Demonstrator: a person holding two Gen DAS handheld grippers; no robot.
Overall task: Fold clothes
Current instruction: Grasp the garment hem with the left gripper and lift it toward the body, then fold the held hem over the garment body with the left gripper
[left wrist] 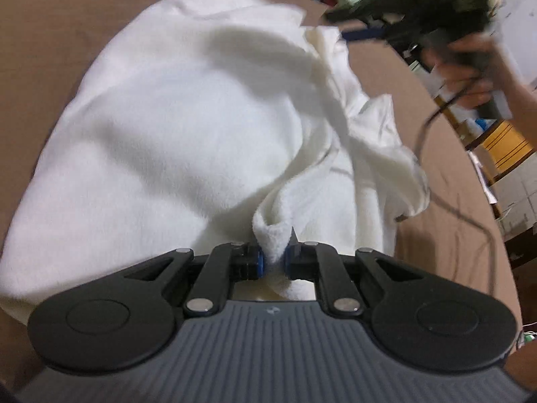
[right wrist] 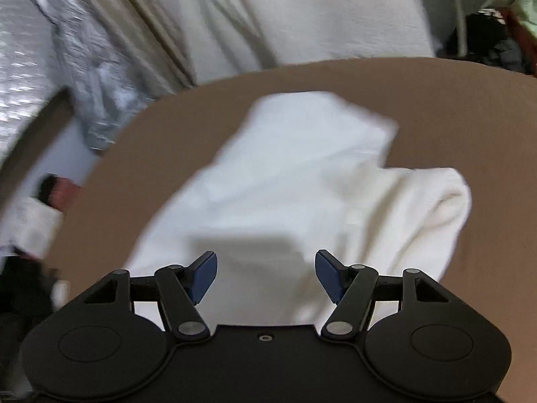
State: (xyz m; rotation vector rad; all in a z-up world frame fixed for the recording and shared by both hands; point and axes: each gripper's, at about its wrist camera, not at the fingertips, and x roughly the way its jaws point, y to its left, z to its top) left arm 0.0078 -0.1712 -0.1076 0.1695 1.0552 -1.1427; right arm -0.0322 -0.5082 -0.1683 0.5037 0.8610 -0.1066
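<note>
Left tool [left wrist: 275, 260] is pinching a bunched edge of the white garment [left wrist: 188, 127], its blue pads pressed into the fleece. The garment is lying spread and rumpled across the brown worktop [left wrist: 50, 67], one side folded into creases. Right tool [right wrist: 265, 277] is hovering above the garment with jaws spread wide, gripping nothing, while a hand [left wrist: 476, 74] is holding it

I see a brown table [left wrist: 50, 67] with a rounded edge carrying everything. A white fleecy garment [left wrist: 188, 127] lies rumpled across most of it, and a thin dark cable [left wrist: 470, 218] trails over its right side.
</note>
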